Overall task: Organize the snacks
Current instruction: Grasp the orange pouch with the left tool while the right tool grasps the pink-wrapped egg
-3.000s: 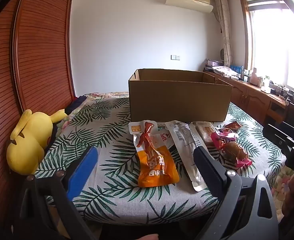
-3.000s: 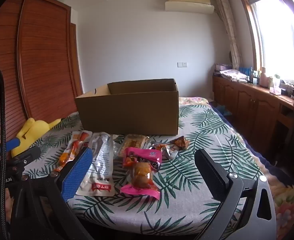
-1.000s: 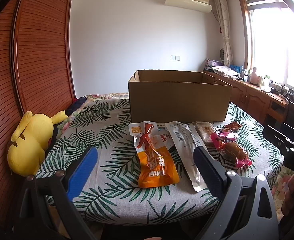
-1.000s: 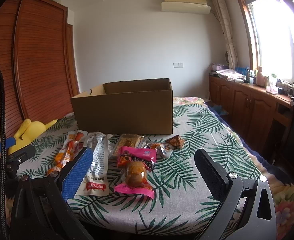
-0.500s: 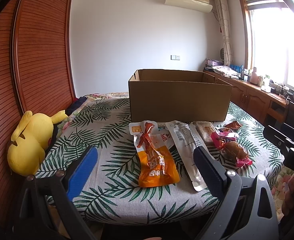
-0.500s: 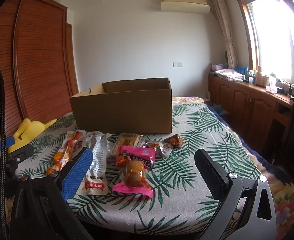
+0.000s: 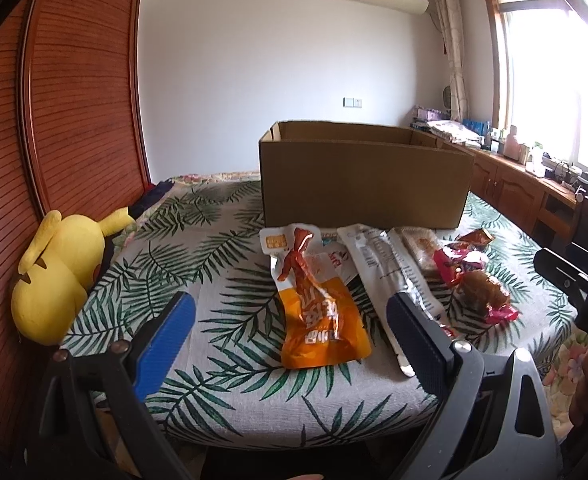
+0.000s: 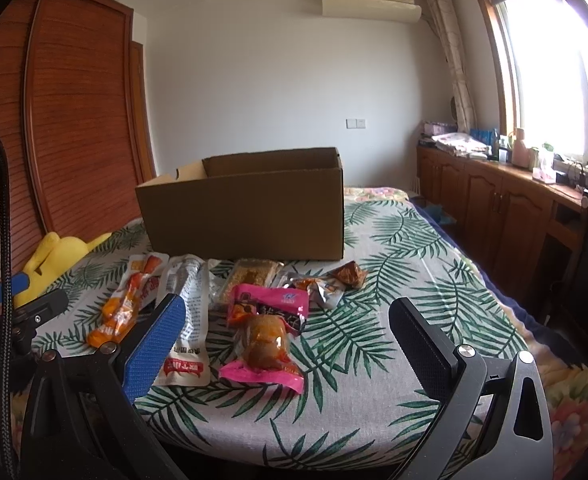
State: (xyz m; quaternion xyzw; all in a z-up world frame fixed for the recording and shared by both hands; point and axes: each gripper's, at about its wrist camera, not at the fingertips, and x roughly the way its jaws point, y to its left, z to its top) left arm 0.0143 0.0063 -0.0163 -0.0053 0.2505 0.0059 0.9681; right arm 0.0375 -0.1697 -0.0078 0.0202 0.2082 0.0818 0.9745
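Several snack packets lie in a row on the leaf-print bed in front of an open cardboard box. An orange pouch lies leftmost, then a long white packet, then a pink-wrapped brown snack. A small brown packet lies at the right end. My left gripper is open and empty, hovering short of the orange pouch. My right gripper is open and empty, hovering short of the pink snack.
A yellow plush toy lies at the bed's left edge by the wooden wardrobe. Wooden cabinets with clutter run under the window on the right. The bed's front edge is just below both grippers.
My right gripper has drifted slightly to the right, so the box and snacks sit further left in its view. My left gripper has barely moved. Both stay open.
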